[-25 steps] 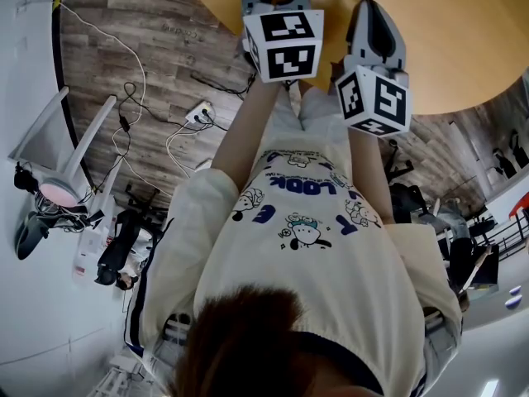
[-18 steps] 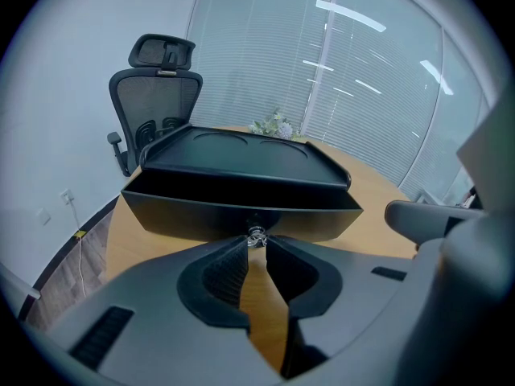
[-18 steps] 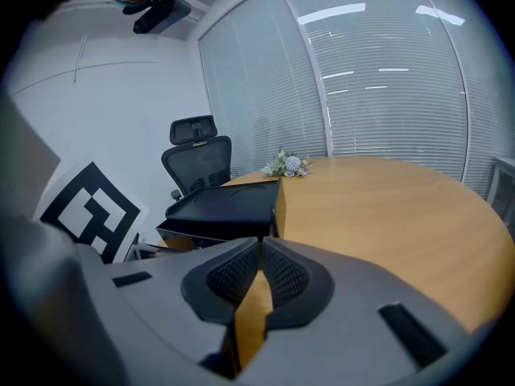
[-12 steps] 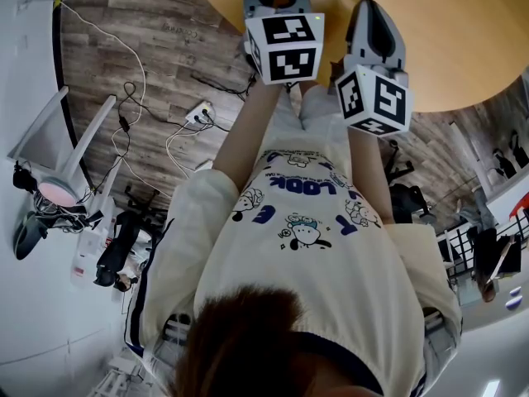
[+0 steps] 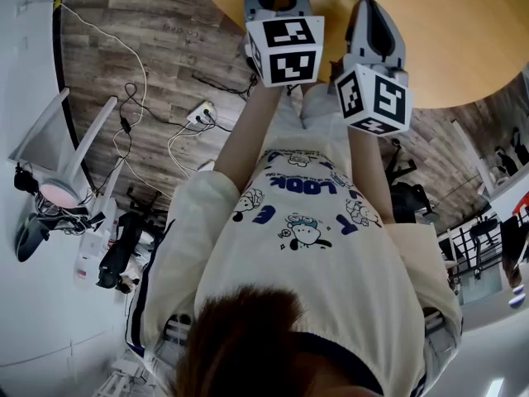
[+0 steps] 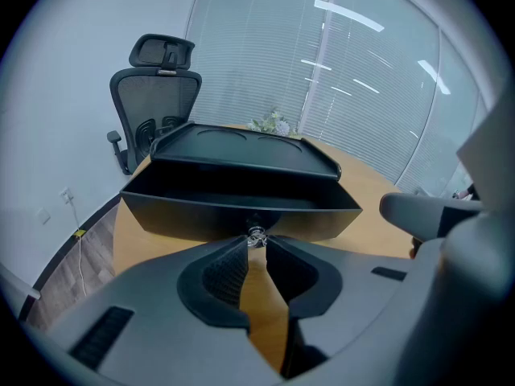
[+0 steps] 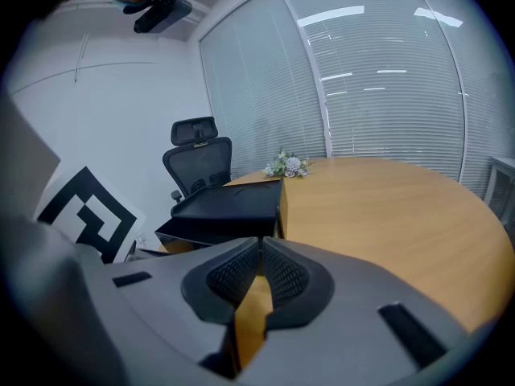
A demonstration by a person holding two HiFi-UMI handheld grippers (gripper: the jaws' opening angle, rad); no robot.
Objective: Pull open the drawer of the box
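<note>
My left hand-held gripper (image 6: 257, 244) pinches the knob (image 6: 257, 233) of the open drawer (image 6: 201, 214) at frame centre, below the black box (image 6: 241, 153); my right hand-held gripper (image 7: 261, 244) is pressed together, empty

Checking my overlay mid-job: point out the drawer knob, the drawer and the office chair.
drawer knob (image 6: 256, 236), left gripper view, on its shiny head between the jaws.
drawer (image 6: 185, 215), left gripper view, on its front wall.
office chair (image 6: 157, 103), left gripper view, on its mesh backrest.

Office chair (image 6: 163, 87) (lower part) behind box (image 6: 241, 166)
</note>
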